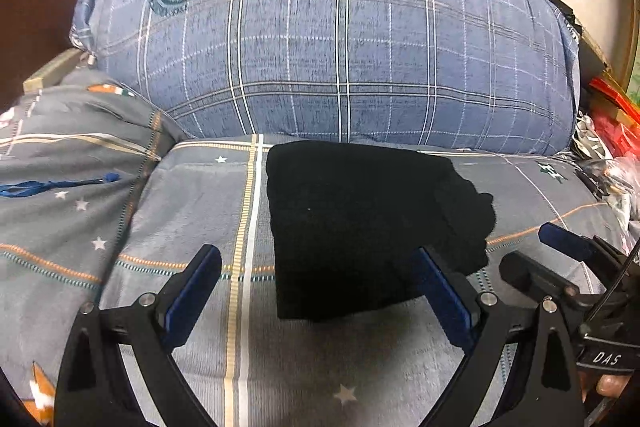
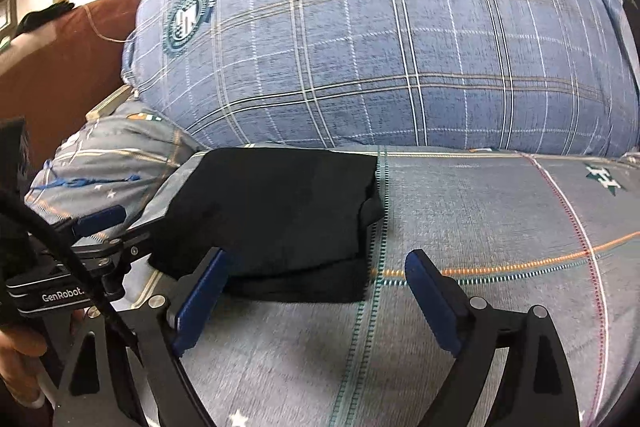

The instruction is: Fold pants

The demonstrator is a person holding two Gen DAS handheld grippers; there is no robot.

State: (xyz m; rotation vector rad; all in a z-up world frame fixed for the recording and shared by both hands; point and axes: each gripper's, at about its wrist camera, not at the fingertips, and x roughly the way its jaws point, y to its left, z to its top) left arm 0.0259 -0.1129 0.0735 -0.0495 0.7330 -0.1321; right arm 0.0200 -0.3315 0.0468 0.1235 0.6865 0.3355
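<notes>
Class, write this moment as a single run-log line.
task: fold pants | pants: folded black bundle on grey bedsheet | left gripper: jaws open, empty | right gripper: jaws open, empty | blue plaid pillow behind

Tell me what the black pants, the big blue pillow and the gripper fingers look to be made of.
Pants: soft matte black knit or cotton by the look; no sheen, limp rounded folds.
Pillow: woven plaid fabric, probably cotton, with a heathered weave and a printed crest.
Left gripper and right gripper: rigid black frames, plastic or metal, with silver fasteners; the fingers carry dull blue pads, likely rubber or foam.

Low wrist views, shared pants (image 1: 360,227)
</notes>
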